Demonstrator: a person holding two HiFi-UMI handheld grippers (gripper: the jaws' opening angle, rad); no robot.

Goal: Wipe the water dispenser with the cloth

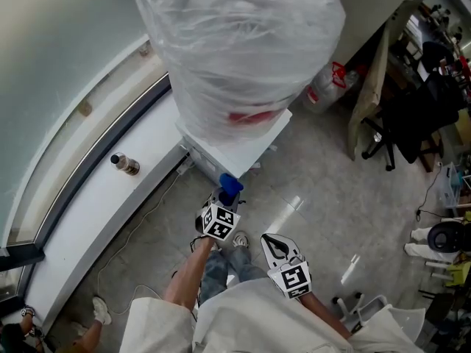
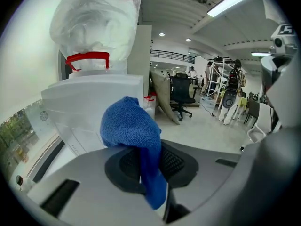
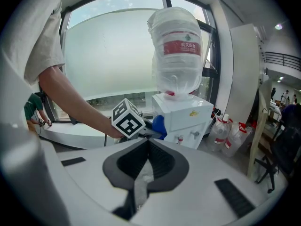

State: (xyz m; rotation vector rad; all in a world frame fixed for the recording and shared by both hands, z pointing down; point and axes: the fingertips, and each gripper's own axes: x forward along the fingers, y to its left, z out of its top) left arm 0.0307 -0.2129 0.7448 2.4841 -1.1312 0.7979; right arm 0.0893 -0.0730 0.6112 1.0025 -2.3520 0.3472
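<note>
Blue cloth sat clamped between the left gripper's jaws, close before the white water dispenser under its plastic-wrapped bottle. The right gripper, jaws together on nothing, hung farther back.

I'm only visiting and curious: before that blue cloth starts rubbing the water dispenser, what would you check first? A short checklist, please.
1. Blue cloth held firmly: the left gripper has its jaws shut on it, bunched end forward. Ok.
2. Cloth against the water dispenser: it is close to the front face, but contact is unclear. Cannot tell.
3. Right gripper out of the way: shut, empty, back from the dispenser. Ok.
4. Wrapped bottle seated upright on top. Ok.
</note>
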